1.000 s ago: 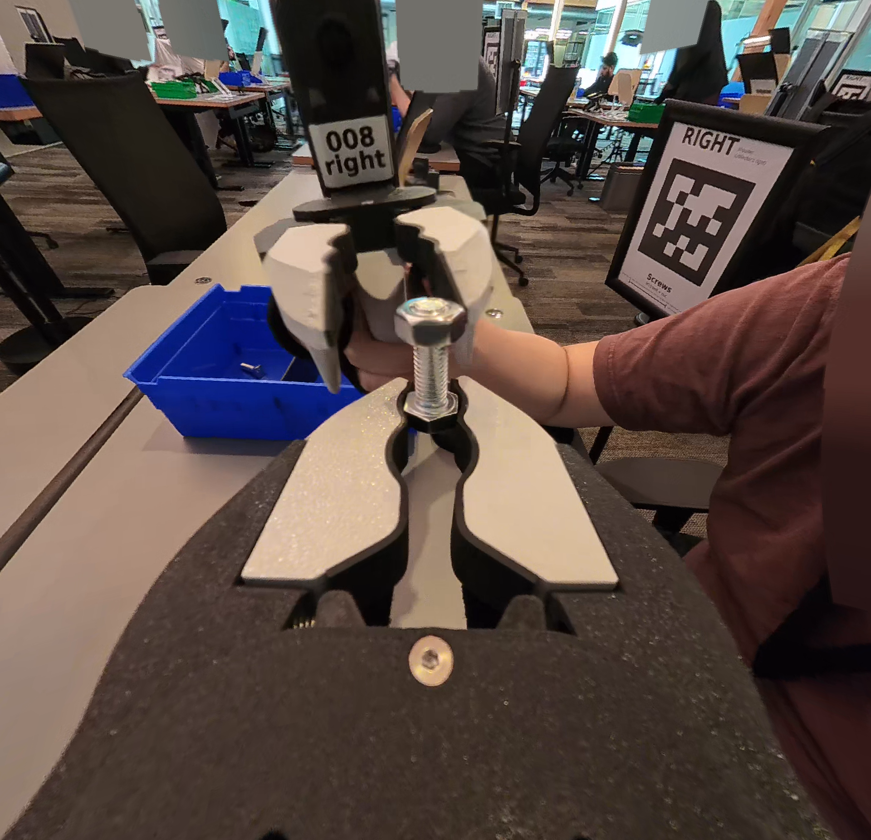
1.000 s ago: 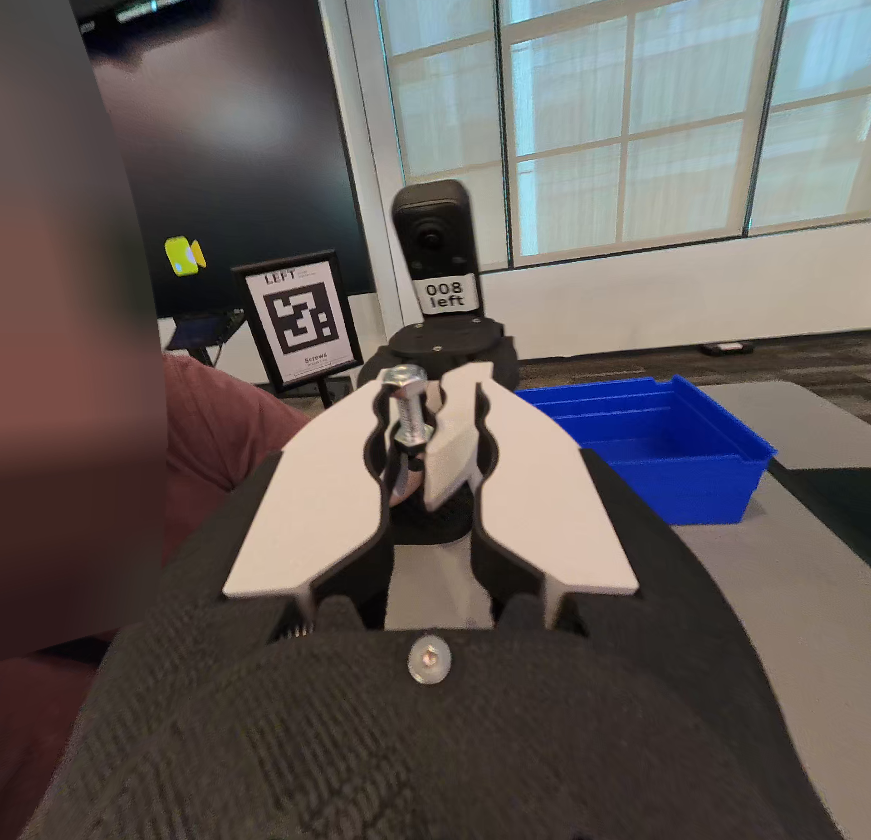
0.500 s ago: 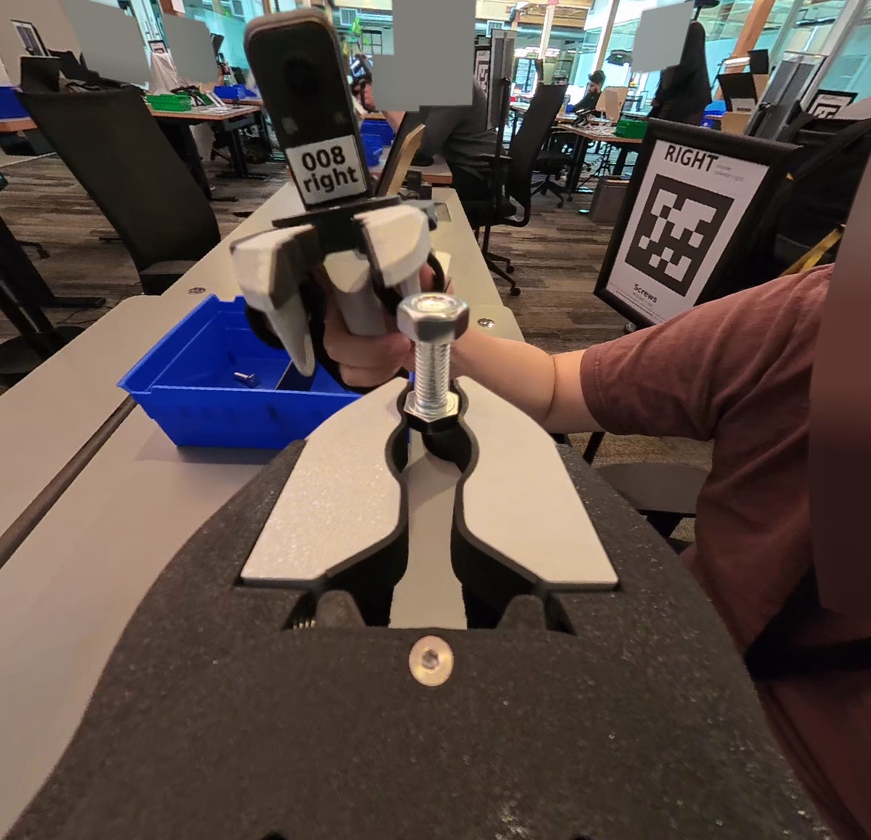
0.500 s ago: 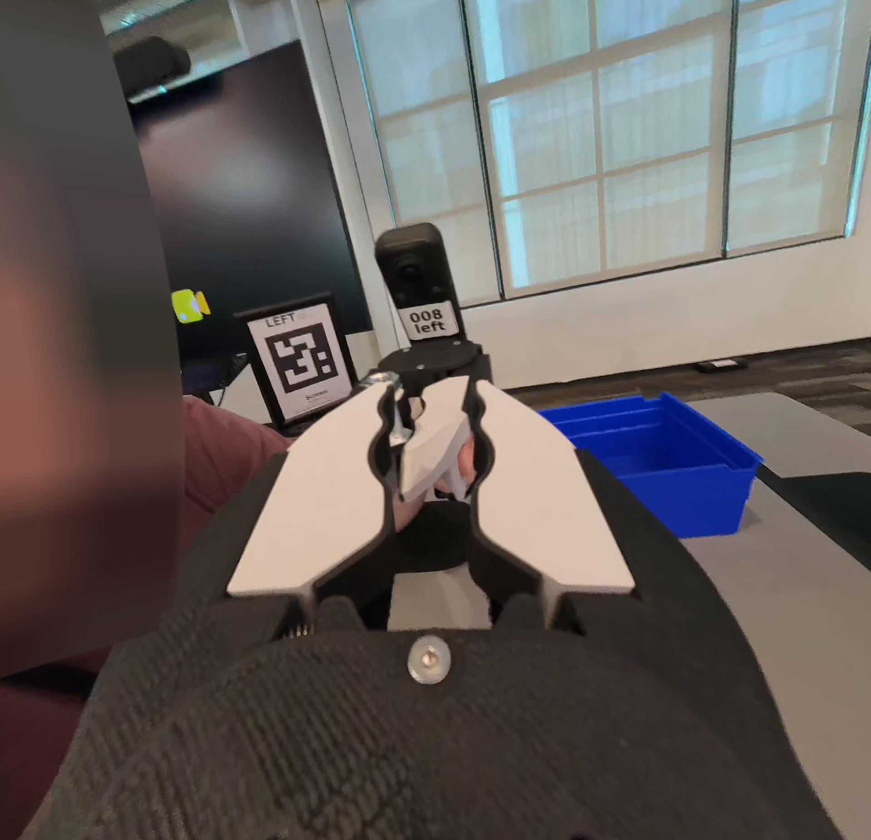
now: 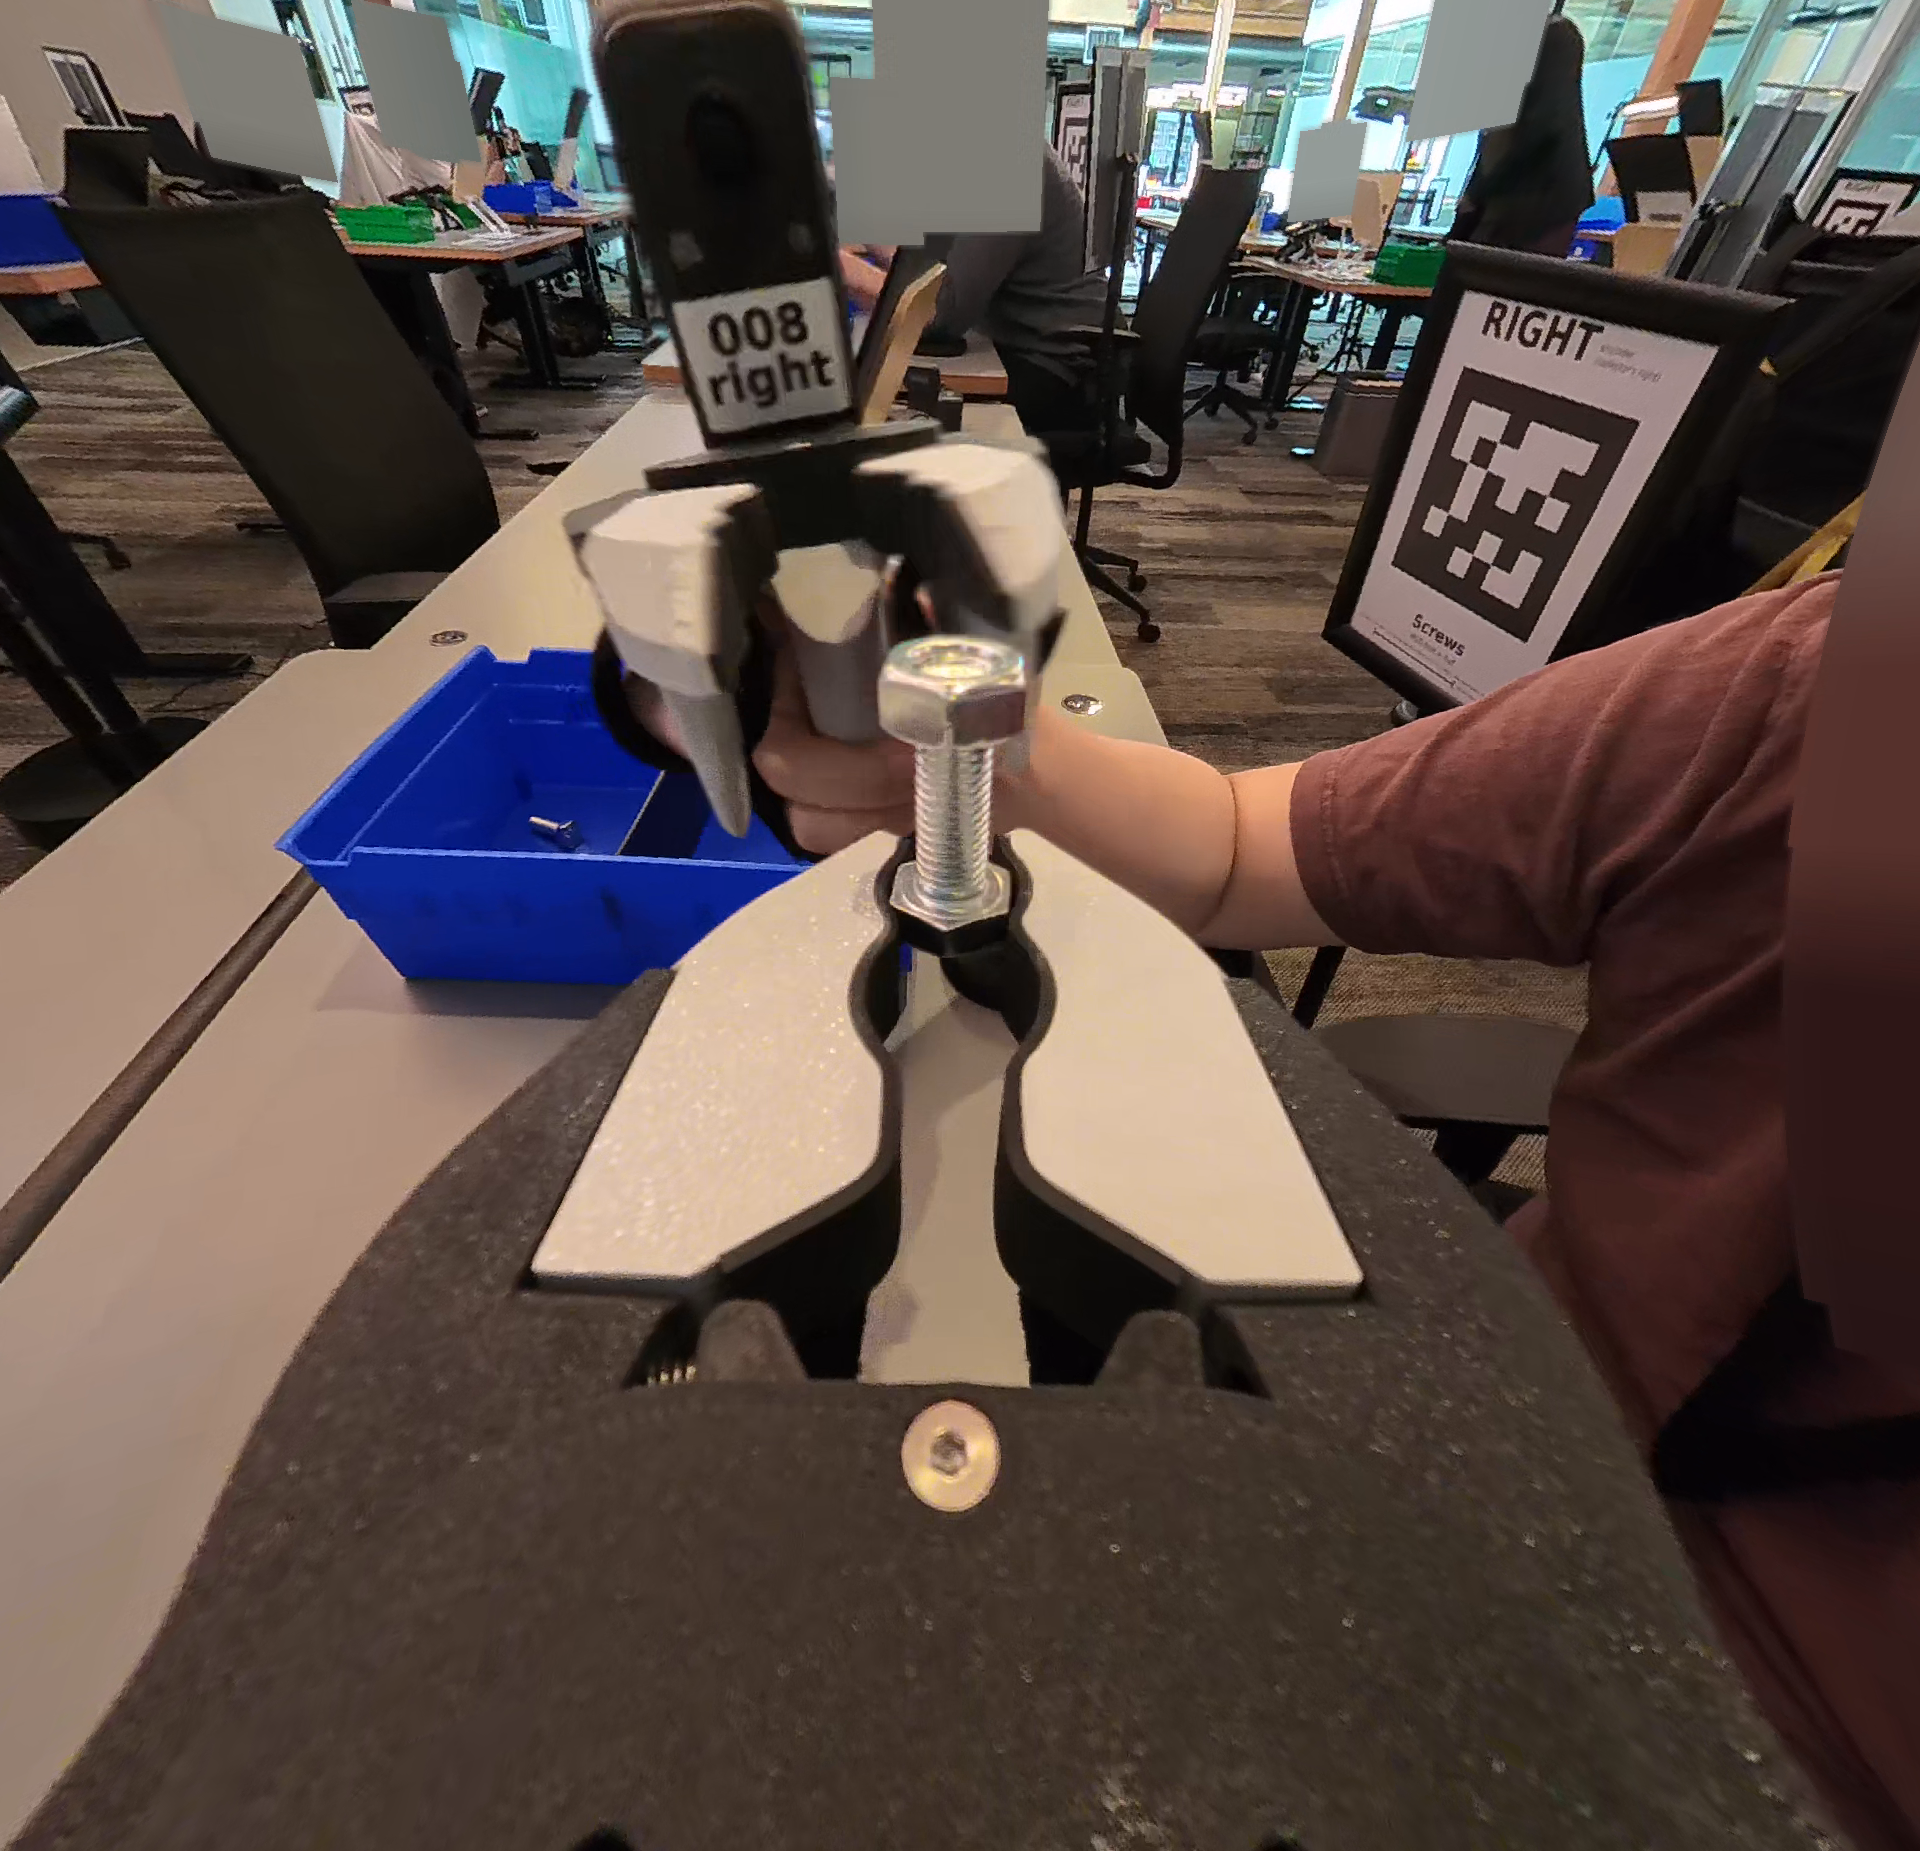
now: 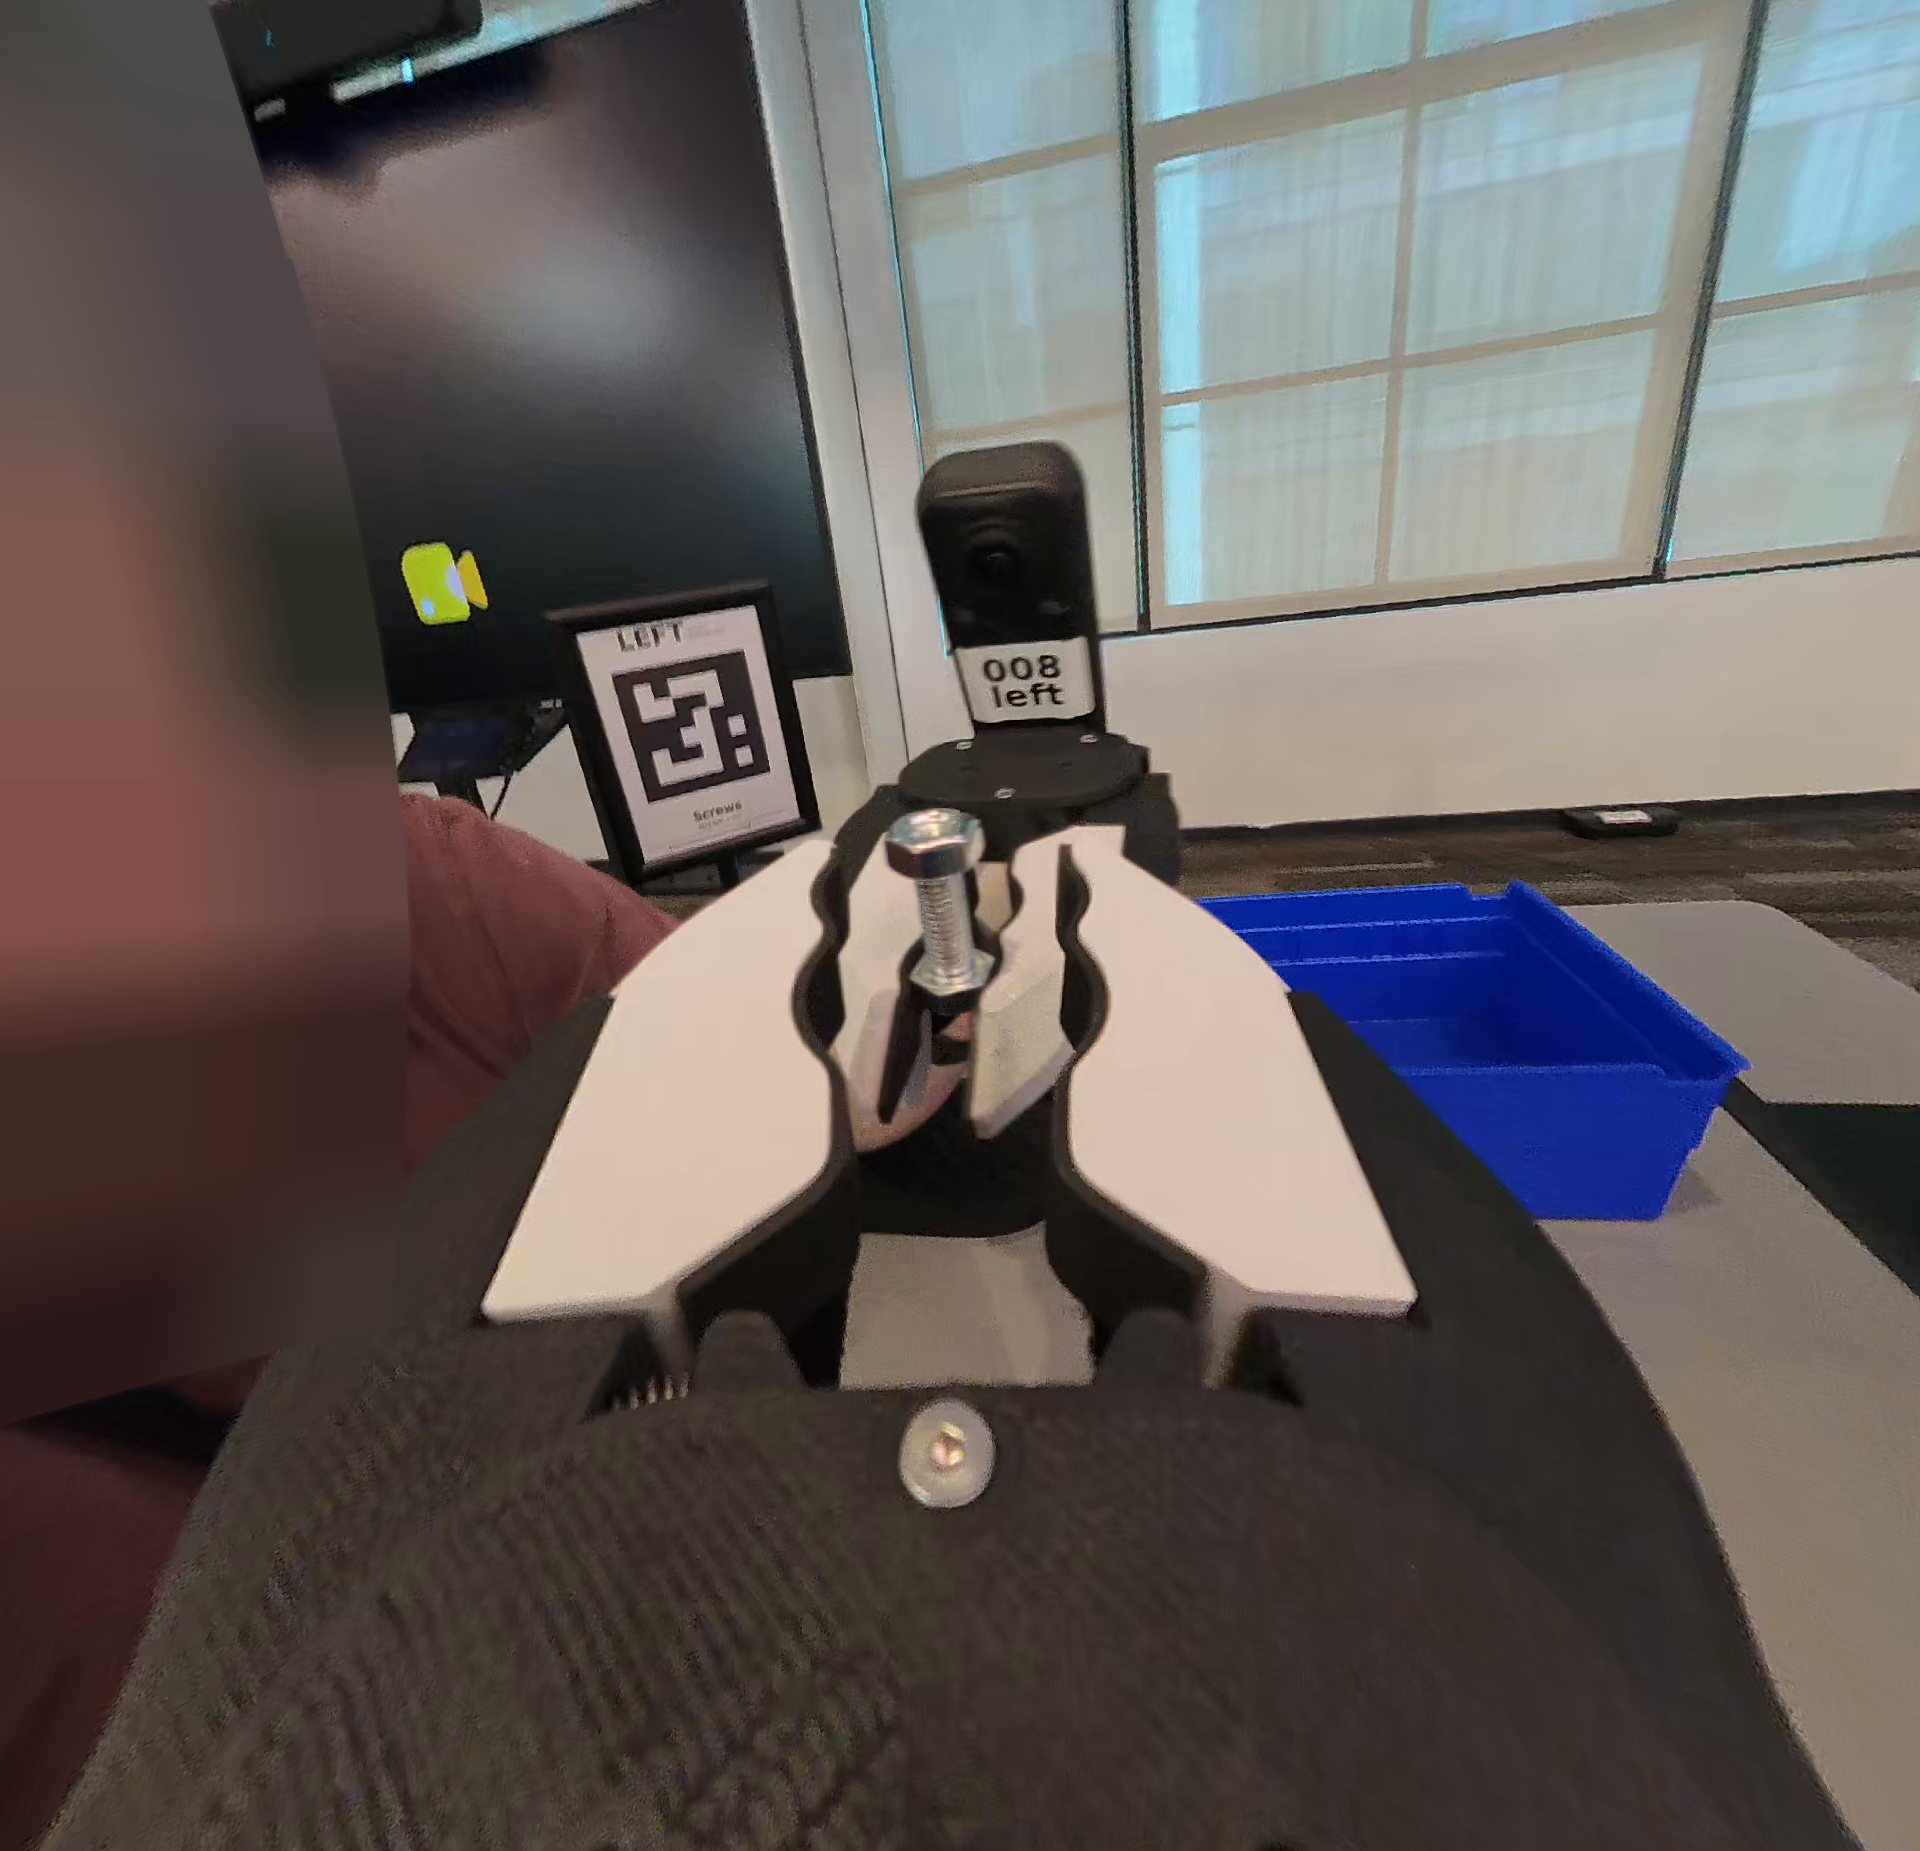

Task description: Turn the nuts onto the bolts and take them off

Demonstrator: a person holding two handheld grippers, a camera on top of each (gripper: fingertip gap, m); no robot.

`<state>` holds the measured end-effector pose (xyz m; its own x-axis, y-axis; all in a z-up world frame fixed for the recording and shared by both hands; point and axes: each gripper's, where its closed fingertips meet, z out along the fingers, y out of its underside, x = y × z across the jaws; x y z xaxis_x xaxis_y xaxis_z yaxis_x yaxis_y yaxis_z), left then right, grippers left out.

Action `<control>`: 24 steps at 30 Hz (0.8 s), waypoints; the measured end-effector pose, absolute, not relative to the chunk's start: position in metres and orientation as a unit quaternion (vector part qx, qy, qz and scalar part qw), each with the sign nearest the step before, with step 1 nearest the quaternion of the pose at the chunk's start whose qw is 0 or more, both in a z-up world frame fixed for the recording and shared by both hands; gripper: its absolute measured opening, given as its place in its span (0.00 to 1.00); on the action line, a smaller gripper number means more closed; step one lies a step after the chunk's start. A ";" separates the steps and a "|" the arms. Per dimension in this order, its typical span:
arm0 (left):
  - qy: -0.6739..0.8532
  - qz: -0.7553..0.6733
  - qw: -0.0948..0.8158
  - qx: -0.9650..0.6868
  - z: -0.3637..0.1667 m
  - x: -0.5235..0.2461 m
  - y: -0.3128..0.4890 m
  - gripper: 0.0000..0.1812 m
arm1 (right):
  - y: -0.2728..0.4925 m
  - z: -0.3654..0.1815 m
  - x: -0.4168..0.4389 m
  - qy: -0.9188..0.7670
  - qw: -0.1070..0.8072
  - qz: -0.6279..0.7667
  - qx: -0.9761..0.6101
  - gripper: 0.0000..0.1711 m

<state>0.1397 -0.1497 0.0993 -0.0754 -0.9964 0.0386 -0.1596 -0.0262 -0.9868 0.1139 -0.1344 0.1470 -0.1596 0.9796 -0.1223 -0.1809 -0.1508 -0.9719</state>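
A silver bolt stands upright, head on top, with a silver nut near its lower end. My left gripper is shut on the nut and holds the bolt above the table. My right gripper faces it, open, just behind and left of the bolt head. In the right wrist view the bolt shows between my right gripper's spread fingertips, and I see no contact. The left gripper grips the nut from below.
A blue bin sits on the grey table to the left, with a small screw inside; it also shows in the right wrist view. A person's forearm reaches in from the right. Framed marker signs stand behind. The grippers' ends are close to 5 centimetres from one another.
My right gripper swung up and away to the left of the bolt head, then came back; its fingers now stand a little wider around the head. The left gripper kept its hold.
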 end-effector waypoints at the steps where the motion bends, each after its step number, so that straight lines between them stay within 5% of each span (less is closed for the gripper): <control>1: 0.550 -0.485 0.431 -0.526 0.099 0.140 -0.150 0.08 | -0.139 0.146 0.110 -0.459 0.475 0.606 -0.443 0.23; 10: 0.551 -0.490 0.433 -0.519 0.103 0.139 -0.153 0.08 | -0.128 0.146 0.118 -0.434 0.453 0.640 -0.442 0.21; 24: 0.541 -0.467 0.456 -0.531 0.102 0.141 -0.145 0.08 | -0.132 0.148 0.105 -0.457 0.540 0.526 -0.472 0.22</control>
<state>0.1406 -0.1452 0.1019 -0.0219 -0.9998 0.0020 -0.1493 0.0013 -0.9888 0.1050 -0.1320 0.1476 0.0285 0.9996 -0.0034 -0.1371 0.0005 -0.9906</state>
